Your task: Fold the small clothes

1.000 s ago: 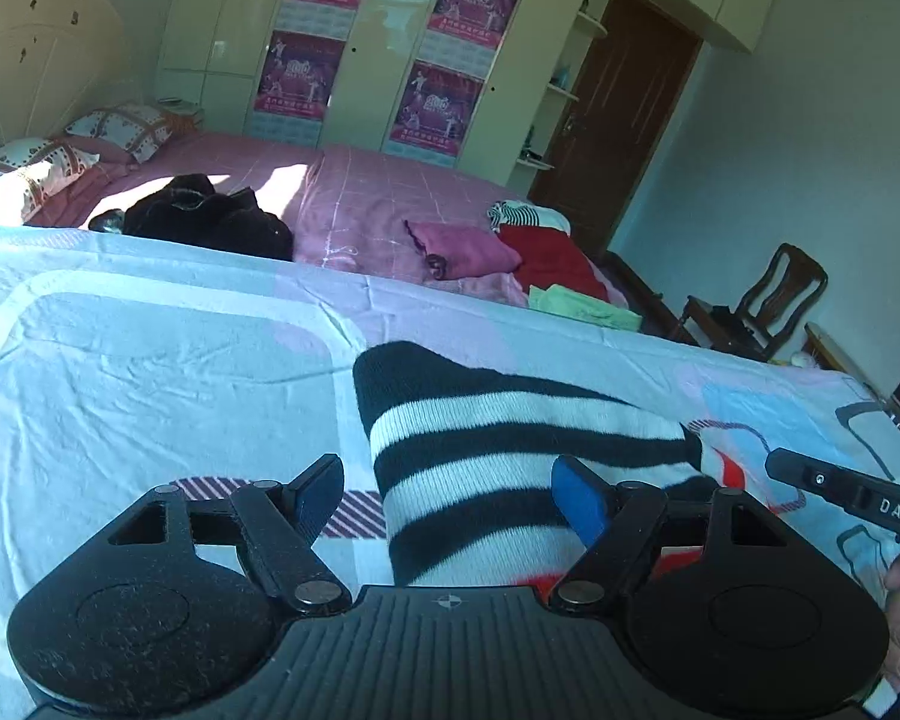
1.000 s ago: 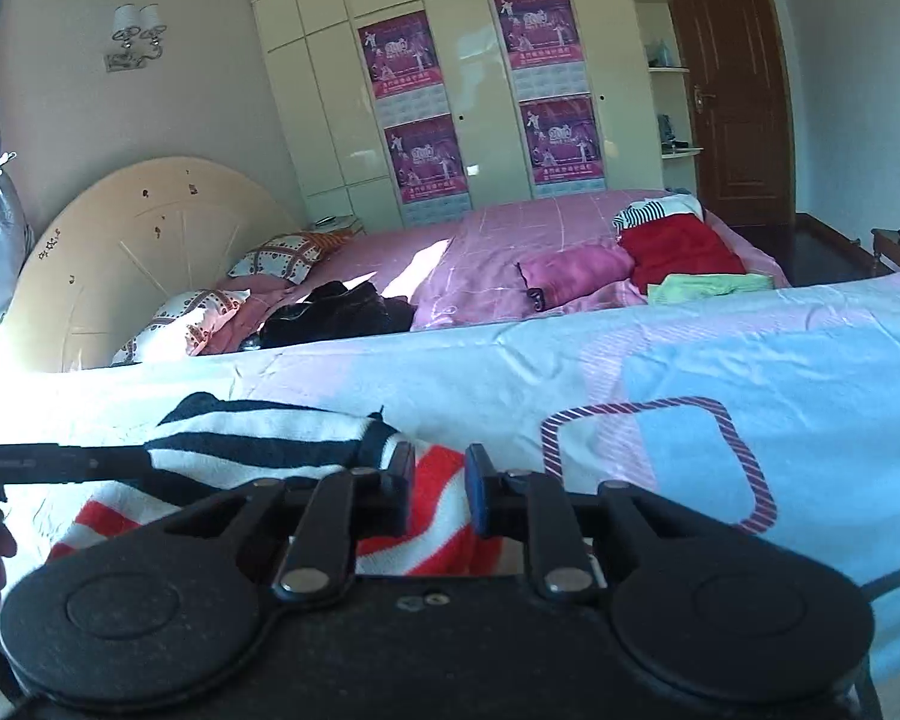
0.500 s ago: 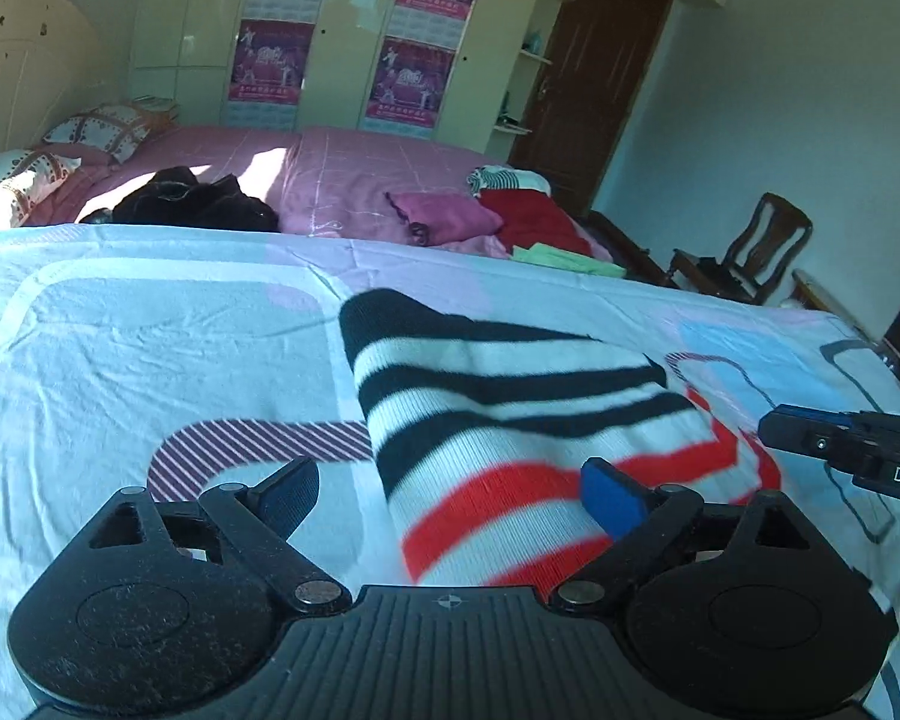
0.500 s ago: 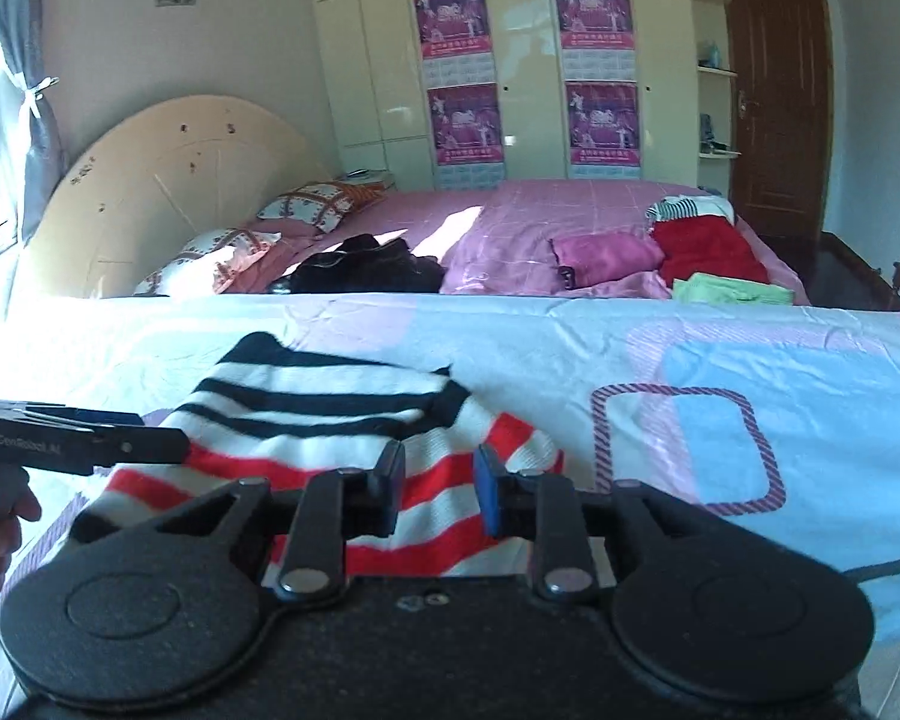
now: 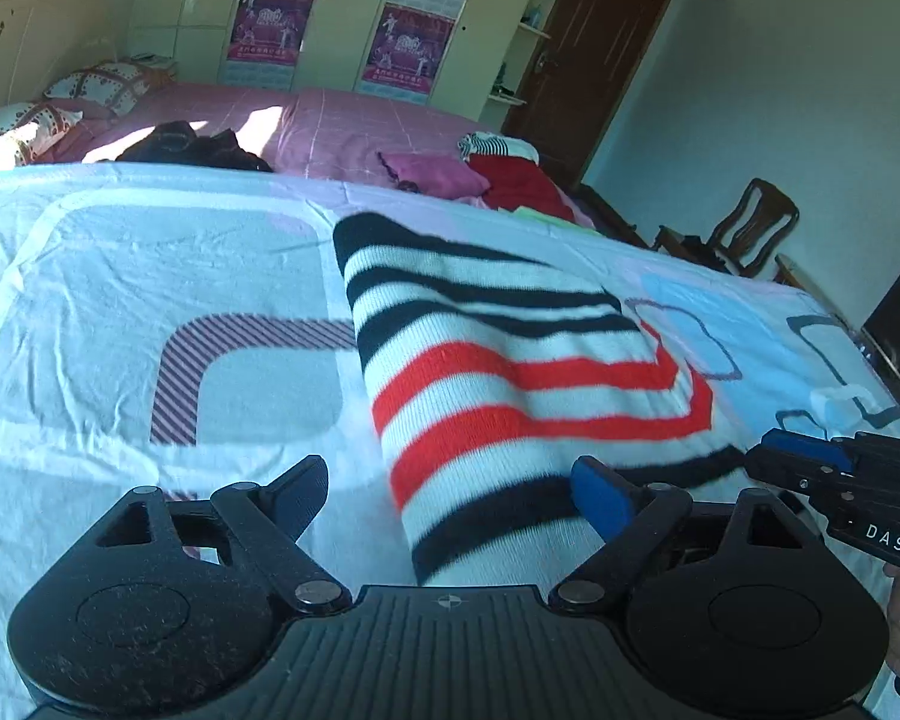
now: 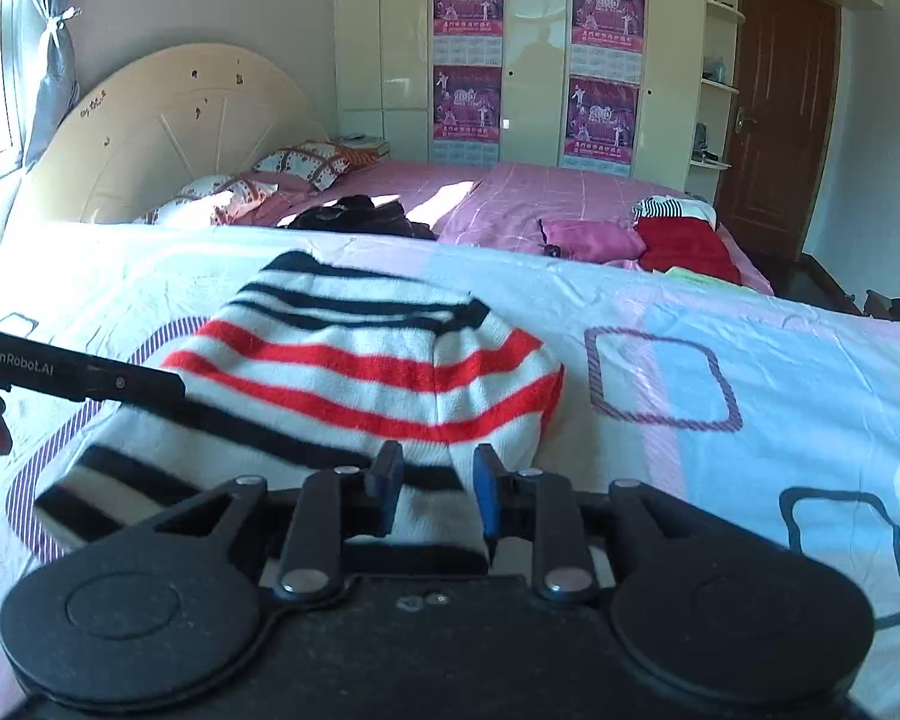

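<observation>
The striped sweater [image 5: 510, 384], knitted in white, black and red bands, is lying folded on the pale patterned bedsheet [image 5: 150, 300], with its near end reaching right up to both tools. The left tongs [image 5: 450, 489] are standing wide apart, straddling the sweater's left edge without pinching it; their jaws have just been opening and then easing back a little, with cloth lying between them. The right tongs [image 6: 438, 480] are standing slightly apart with a fold of the near hem sitting between their pads; whether they are truly clamping it is hard to tell, and they have been opening a touch.

The likely trouble: the thick knit is looking springy, so a loose hold on the right could let the hem slip and the fold fall open. The left tongs, hovering so close, could snag the edge and drag the layers askew.

Compared with a second ago, both views are sitting further back, so much more of the sweater is showing, including the red stripes that were largely hidden in the left view.
</observation>
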